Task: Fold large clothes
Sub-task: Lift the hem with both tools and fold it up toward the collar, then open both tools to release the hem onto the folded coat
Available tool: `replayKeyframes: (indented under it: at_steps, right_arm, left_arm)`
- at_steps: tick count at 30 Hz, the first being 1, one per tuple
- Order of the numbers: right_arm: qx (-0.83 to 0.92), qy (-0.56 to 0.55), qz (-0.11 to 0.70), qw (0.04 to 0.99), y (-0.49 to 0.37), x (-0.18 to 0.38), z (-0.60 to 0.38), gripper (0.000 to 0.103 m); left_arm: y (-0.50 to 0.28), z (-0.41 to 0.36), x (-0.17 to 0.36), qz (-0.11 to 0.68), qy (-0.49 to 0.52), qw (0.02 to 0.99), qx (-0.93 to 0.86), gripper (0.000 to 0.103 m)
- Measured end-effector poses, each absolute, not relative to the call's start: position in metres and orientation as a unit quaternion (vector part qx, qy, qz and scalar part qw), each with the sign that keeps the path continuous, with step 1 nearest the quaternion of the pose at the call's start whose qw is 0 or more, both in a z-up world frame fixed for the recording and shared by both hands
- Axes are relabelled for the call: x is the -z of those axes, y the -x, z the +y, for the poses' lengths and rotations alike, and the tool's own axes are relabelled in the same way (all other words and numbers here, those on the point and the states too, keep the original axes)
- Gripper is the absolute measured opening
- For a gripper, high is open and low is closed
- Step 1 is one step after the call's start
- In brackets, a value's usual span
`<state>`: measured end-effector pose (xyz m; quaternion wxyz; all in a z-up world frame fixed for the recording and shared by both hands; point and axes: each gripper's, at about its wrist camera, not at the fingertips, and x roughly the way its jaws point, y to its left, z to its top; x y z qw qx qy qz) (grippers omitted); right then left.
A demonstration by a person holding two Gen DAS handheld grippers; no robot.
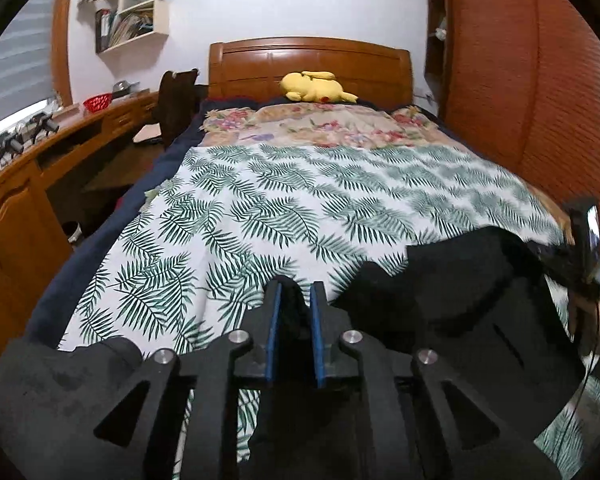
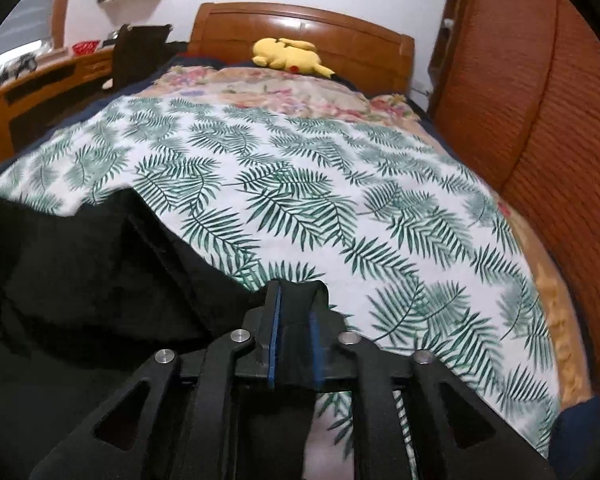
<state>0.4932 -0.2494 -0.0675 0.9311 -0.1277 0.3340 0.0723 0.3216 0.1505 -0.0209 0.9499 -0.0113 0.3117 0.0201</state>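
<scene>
Leaf-print bed cover (image 1: 284,184) spreads under a black garment (image 1: 460,280) held at the near end, both the left gripper (image 1: 295,292) and right gripper (image 2: 297,296) clamped on its edge; uneven pulling could skew the fold.

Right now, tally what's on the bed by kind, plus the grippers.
Black garment: 1, pinched by both grippers
Leaf-print sheet: 1
Floral blanket: 1
Yellow plush toy: 1
Grippers: 2, left gripper and right gripper
Total: 6
</scene>
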Motion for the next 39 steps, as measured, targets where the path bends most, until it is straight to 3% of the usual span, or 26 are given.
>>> replayKeyframes:
  at_steps: [1,2,4,12,23,39]
  right_arm:
    - [-0.069,0.124,0.335,0.931,-0.491,0.067,-0.249,0.036]
    - [-0.068,0.117,0.327,0.935,-0.487,0.064,-0.253,0.06]
    - [-0.064,0.114,0.317,0.939,-0.481,0.058,-0.256,0.07]
    - [-0.14,0.129,0.344,0.919,-0.411,0.06,-0.267,0.07]
    - [-0.187,0.12,0.388,0.894,-0.297,0.104,-0.286,0.07]
    - [-0.173,0.062,0.413,0.892,-0.278,0.15,-0.312,0.072]
  left_arm:
    - [-0.319,0.148,0.02,0.31,0.006,0.95,-0.02,0.015]
    - [-0.311,0.144,0.021,0.308,-0.002,0.951,-0.02,0.018]
    - [-0.299,0.14,0.023,0.308,-0.002,0.951,-0.011,0.021]
    - [-0.249,0.123,0.048,0.326,0.008,0.945,0.032,0.026]
    - [-0.194,0.121,0.081,0.35,0.007,0.935,0.054,0.027]
    - [-0.163,0.154,0.112,0.374,0.029,0.927,0.011,0.028]
